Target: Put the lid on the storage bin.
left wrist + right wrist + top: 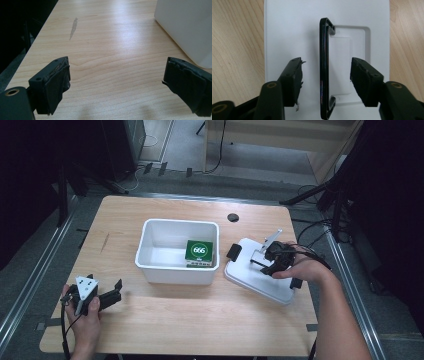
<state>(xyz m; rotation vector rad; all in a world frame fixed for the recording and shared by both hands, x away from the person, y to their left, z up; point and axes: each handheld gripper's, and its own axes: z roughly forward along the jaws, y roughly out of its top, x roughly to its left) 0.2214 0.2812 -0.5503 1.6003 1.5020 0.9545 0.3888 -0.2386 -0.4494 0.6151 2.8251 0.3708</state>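
Black jaws of the right gripper (325,75) stand parted on either side of the raised black handle (324,67) of the white lid (287,30), touching neither face of it as far as the right gripper view lets me judge. That lid lies flat on the wooden table (200,320), just right of the white bin (177,270), with a black clip at each short end.

By my reading, the step in hand is the grasp on the lid handle: the gripper is lined up and not yet closed. The next move calls for shutting squarely on the handle, then lifting the lid level and carrying it over the bin's rim.

Inside the bin, against its right wall, sits a green box (199,251) whose white oval reads "666"; the smaller print below is too blurred to read.

At the near left of the table, the left gripper (117,75) hangs idle with its jaws wide apart over bare wood.
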